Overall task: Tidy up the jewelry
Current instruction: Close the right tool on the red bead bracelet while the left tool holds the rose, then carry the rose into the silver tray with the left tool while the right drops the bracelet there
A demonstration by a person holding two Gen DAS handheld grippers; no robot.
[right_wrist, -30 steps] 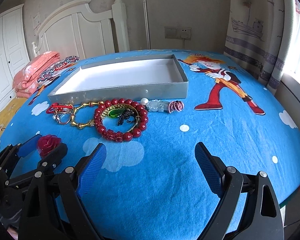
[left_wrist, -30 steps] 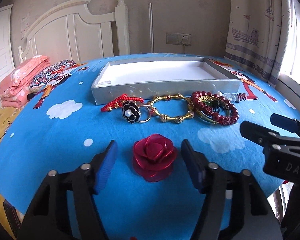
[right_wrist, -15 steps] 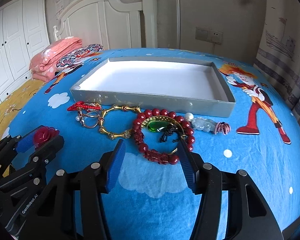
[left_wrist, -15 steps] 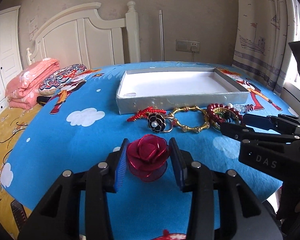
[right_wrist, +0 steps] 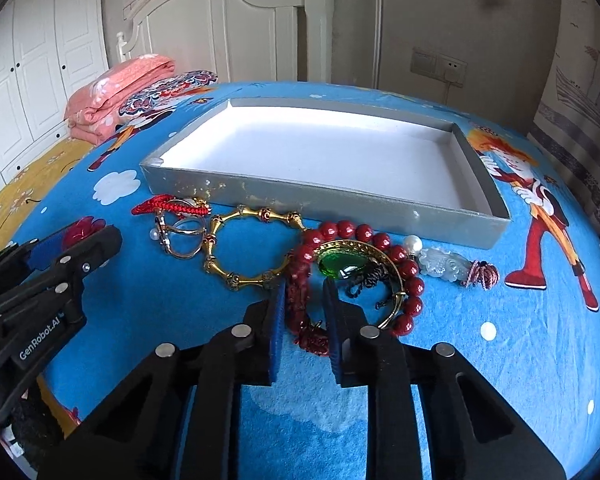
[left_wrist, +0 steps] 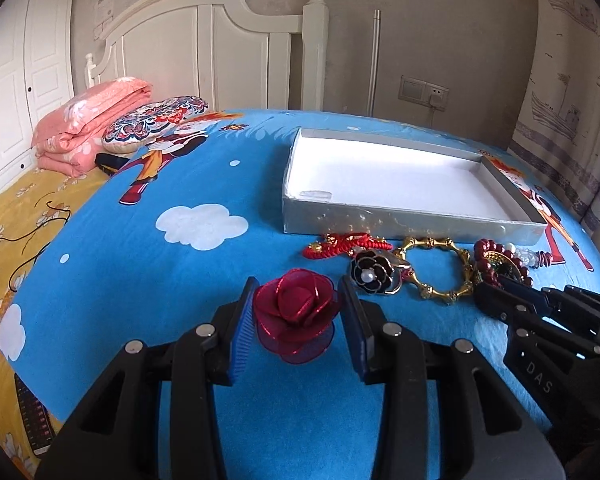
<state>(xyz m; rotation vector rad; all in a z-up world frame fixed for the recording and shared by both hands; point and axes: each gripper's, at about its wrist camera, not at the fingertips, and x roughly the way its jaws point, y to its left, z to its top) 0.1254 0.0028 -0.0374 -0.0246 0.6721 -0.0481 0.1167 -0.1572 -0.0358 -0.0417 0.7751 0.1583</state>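
A red fabric rose (left_wrist: 296, 312) sits between the blue pads of my left gripper (left_wrist: 298, 286), which is shut on it just above the blue bedspread. To its right, my right gripper (right_wrist: 305, 289) has its jaws closing on the near side of the red bead bracelet (right_wrist: 348, 232), whose beads and tassel fill the gap between the pads. Inside that bracelet lies a green pendant (right_wrist: 334, 266). A gold bangle (right_wrist: 244, 278), a black flower brooch (left_wrist: 374, 276) and a red cord (left_wrist: 352, 246) lie in front of the empty grey tray (right_wrist: 340, 204).
A pale charm with a pink tassel (right_wrist: 446, 264) lies right of the bracelet. A folded pink quilt (left_wrist: 88, 120) and a patterned pillow (left_wrist: 156, 118) are at the far left by the white headboard. Curtains hang on the right. The bed's edge is close below both grippers.
My left gripper narrowed onto the rose and carried it a little up and across. My right gripper swung left to the bead bracelet, its jaws going from wide apart to nearly together.
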